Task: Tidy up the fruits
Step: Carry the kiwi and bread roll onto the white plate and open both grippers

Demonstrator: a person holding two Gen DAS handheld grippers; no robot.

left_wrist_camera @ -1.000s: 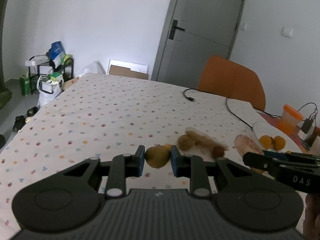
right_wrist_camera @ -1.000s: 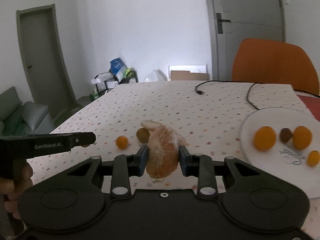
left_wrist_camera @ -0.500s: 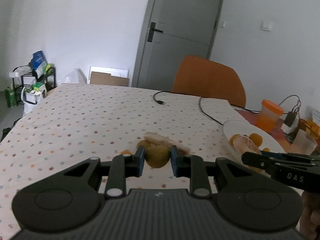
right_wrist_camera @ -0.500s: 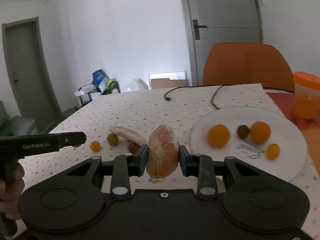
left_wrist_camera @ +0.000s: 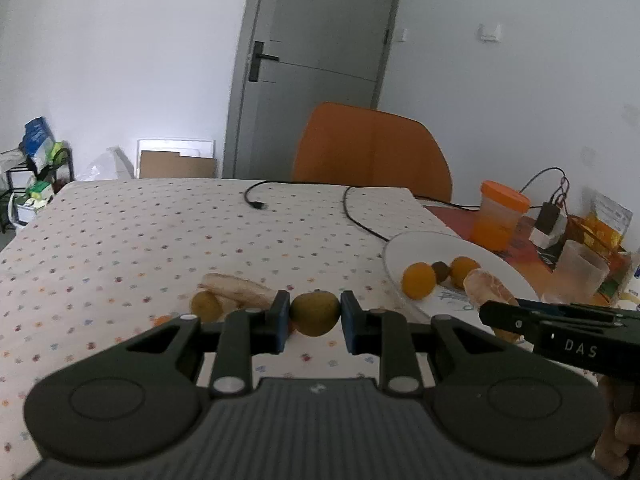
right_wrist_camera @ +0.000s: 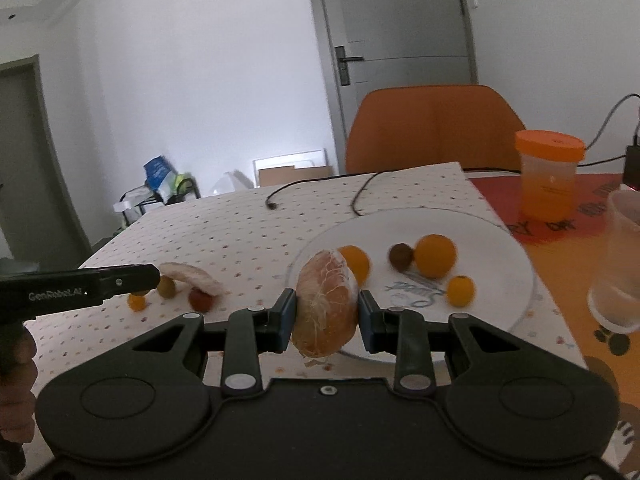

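Fingers (left_wrist_camera: 282, 314) of the left gripper (left_wrist_camera: 315, 316) clamp a small greenish-brown fruit (left_wrist_camera: 315, 313), held above the dotted surface (left_wrist_camera: 140, 232). Fingers (right_wrist_camera: 289, 314) of the right gripper (right_wrist_camera: 326, 316) grip a peeled citrus fruit (right_wrist_camera: 326, 308) over the near left rim of a white plate (right_wrist_camera: 500, 248). On the plate lie two oranges (right_wrist_camera: 435, 256), a smaller orange fruit (right_wrist_camera: 460, 290) and a dark brown fruit (right_wrist_camera: 401, 256). Left of the plate, on the cloth, rest a pale strip of peel (right_wrist_camera: 192, 276), a green-brown fruit (right_wrist_camera: 166, 287), a reddish fruit (right_wrist_camera: 201, 299) and a tiny orange one (right_wrist_camera: 137, 302). Beyond the plate to the right stand an orange-lidded jar (right_wrist_camera: 548, 176) and a clear cup (right_wrist_camera: 620, 264). A black cable (left_wrist_camera: 360, 216) trails across the far side, before an orange chair (left_wrist_camera: 372, 148).
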